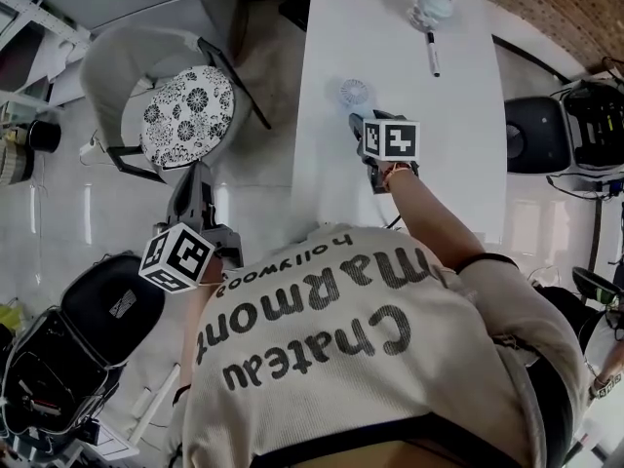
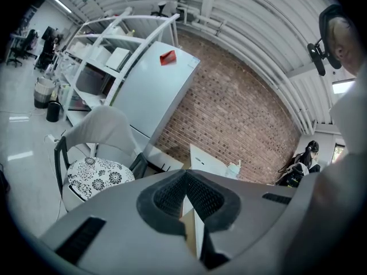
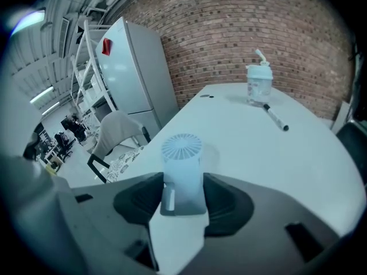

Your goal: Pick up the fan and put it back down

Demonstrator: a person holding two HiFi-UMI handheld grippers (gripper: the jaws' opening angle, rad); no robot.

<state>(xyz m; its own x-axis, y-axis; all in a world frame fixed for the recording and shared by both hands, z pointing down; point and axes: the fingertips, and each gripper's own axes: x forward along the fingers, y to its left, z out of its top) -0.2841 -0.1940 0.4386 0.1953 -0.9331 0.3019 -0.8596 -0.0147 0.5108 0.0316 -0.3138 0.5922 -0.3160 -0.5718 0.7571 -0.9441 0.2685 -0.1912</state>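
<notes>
A small pale-blue handheld fan (image 3: 182, 171) with a round grille on top stands upright between the pads of my right gripper (image 3: 183, 198), which is shut on its body. In the head view the fan (image 1: 355, 94) sits just beyond that gripper (image 1: 357, 117), over the white table (image 1: 390, 37) near its left edge. Whether the fan's base touches the tabletop I cannot tell. My left gripper (image 1: 198, 175) hangs off the table over the floor beside the person; its pads (image 2: 172, 195) meet with nothing between them.
A clear bottle (image 1: 432, 5) and a marker pen (image 1: 433, 55) lie farther along the table; both show in the right gripper view, bottle (image 3: 259, 85) and pen (image 3: 276, 118). A chair with a patterned cushion (image 1: 185, 100) stands left of the table. Black office chairs (image 1: 531, 135) stand on the right.
</notes>
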